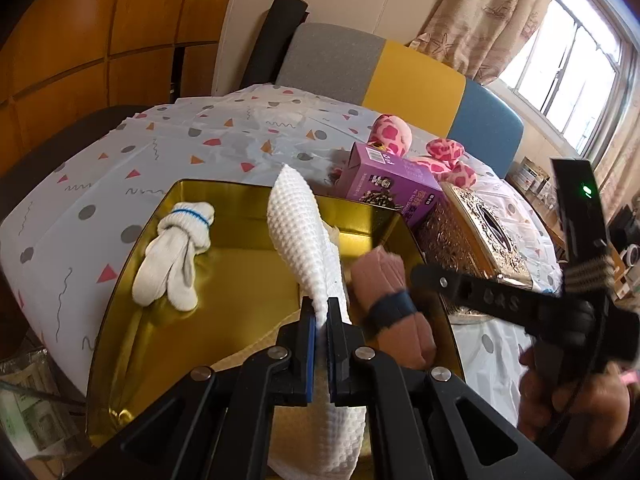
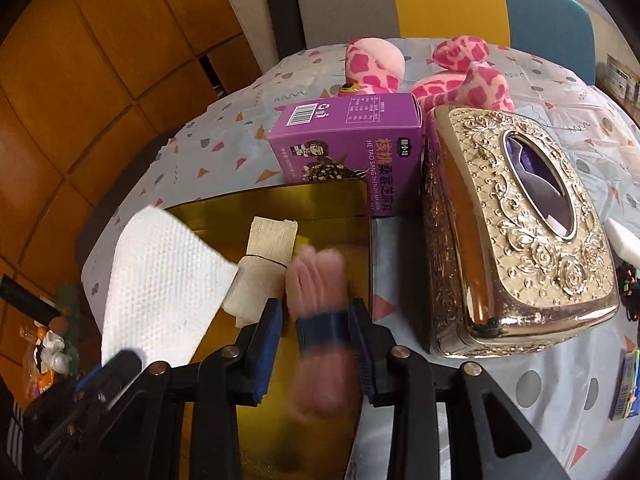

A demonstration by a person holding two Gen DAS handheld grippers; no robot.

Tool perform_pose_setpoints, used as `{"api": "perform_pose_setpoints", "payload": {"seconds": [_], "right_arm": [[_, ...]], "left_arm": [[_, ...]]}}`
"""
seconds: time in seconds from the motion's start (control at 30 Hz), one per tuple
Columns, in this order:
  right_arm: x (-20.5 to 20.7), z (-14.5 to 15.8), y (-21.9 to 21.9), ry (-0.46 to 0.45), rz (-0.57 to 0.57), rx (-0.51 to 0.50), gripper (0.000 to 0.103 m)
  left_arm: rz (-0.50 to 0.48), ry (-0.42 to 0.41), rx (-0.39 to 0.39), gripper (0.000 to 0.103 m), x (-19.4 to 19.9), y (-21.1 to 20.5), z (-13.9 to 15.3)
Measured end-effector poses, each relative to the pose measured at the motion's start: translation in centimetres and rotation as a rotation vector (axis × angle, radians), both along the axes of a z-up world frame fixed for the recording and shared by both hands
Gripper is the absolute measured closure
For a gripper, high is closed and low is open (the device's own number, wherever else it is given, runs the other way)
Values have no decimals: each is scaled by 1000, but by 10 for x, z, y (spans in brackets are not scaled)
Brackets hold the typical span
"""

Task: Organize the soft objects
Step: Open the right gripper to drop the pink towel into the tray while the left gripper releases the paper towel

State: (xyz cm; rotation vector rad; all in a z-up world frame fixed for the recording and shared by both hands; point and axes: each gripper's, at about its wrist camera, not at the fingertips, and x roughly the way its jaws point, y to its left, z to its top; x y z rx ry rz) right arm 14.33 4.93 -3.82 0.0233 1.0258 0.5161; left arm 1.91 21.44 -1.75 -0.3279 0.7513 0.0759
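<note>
The left gripper pinches a white waffle-textured cloth above the gold tray; the right gripper clasps a blurred pink roll banded in navy.

A tray is set on the near part of a cloth-covered table. Inside the tray, a pair of gloves is laid at the left, a towel is held up over the middle, and a rolled bundle is placed at the right, with a smaller folded cloth lying between towel and bundle. Just beyond the tray's far right corner a carton is stood, and a tissue box is set immediately right of it. Behind both, a plush toy is laid, and a chair is placed at the table's far edge.
</note>
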Motion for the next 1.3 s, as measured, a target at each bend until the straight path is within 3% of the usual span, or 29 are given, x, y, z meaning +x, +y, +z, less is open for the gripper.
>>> {"api": "perform_pose_setpoints", "payload": {"seconds": [0.3, 0.4, 0.53, 0.6, 0.7, 1.07, 1.13, 1.3], "right_arm": [[-31, 15, -29, -73, -18, -12, 68], [-39, 21, -37, -101, -27, -18, 68], [-44, 27, -48, -123, -43, -19, 68], [-44, 27, -55, -121, -56, -16, 68], [-44, 26, -63, -118, -73, -16, 68], [-43, 16, -106, -106, -148, -47, 68], [-43, 15, -114, -108, -162, -60, 68], [-42, 14, -135, -111, -197, -87, 68]], "left_arm": [[-31, 3, -50, 98, 34, -11, 0], [-49, -10, -35, 96, 50, -19, 4], [-47, 21, -25, 60, 75, -25, 1], [-37, 29, -17, 54, 80, -25, -1], [-27, 27, -23, 51, 77, -24, -2], [28, 25, 111, 43, 34, -22, 1], [36, 20, 124, 37, 28, -24, 4], [34, 0, 149, 36, 13, -32, 10]]}}
